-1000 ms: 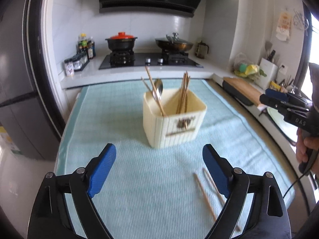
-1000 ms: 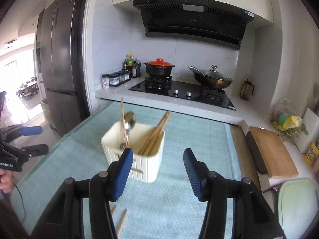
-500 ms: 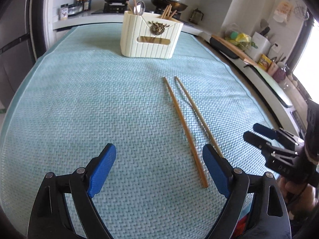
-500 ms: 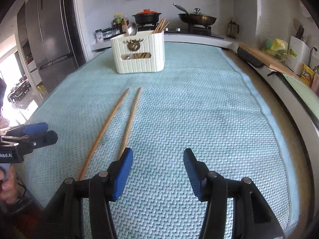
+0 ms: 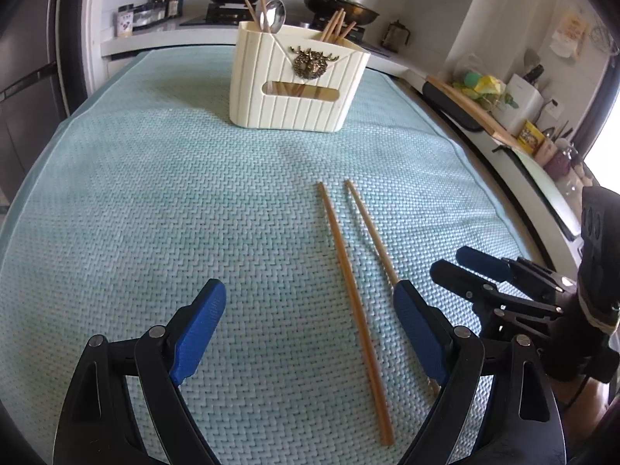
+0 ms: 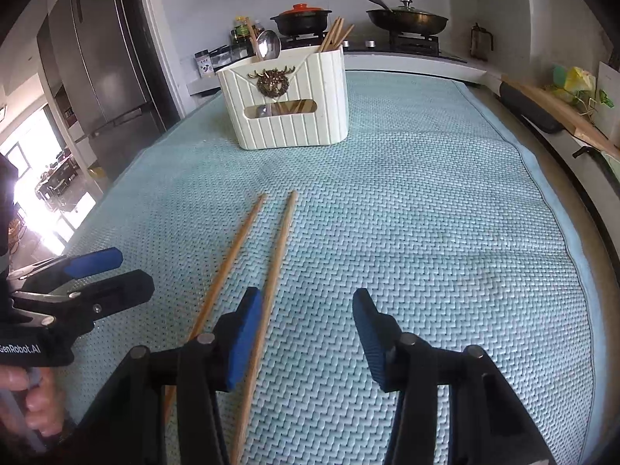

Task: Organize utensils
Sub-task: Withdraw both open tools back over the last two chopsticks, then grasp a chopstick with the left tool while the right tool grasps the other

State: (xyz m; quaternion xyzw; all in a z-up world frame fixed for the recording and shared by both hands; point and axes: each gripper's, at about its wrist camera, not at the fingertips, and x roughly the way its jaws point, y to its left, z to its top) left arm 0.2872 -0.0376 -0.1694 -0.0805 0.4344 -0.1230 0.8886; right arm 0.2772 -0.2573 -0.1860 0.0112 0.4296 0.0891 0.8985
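Looking along the left gripper [image 5: 308, 327], its two blue-padded black fingers stand wide apart and released, low over the pale teal woven cloth [image 5: 155, 201] that covers the table. Between them lies one long wooden chopstick [image 5: 354, 302], flat on the cloth and touched by neither pad. A second wooden chopstick [image 5: 370, 228] lies just beside it on the right, and its near end passes behind the right-hand pad. Farther back on the cloth stands the cream ribbed plastic utensil holder [image 5: 296, 89] with a brass stag-head ornament on its front. A steel spoon [image 5: 276, 15] and one chopstick rise from its left part, and a bundle of wooden chopsticks [image 5: 337, 29] from its right part. The right gripper [image 5: 463, 265] shows at the right edge, low over the cloth and beside the second chopstick.

From the right wrist, the right gripper [image 6: 306, 333] has its jaws closing, with only bare cloth [image 6: 426, 213] between the pads. The nearer chopstick [image 6: 271, 290] runs just outside the left-hand pad, close against it; whether they touch I cannot tell. The other chopstick [image 6: 228, 267] lies further left. The utensil holder [image 6: 286, 104] stands well beyond their tips, and the left gripper [image 6: 112, 271] appears at the left edge.
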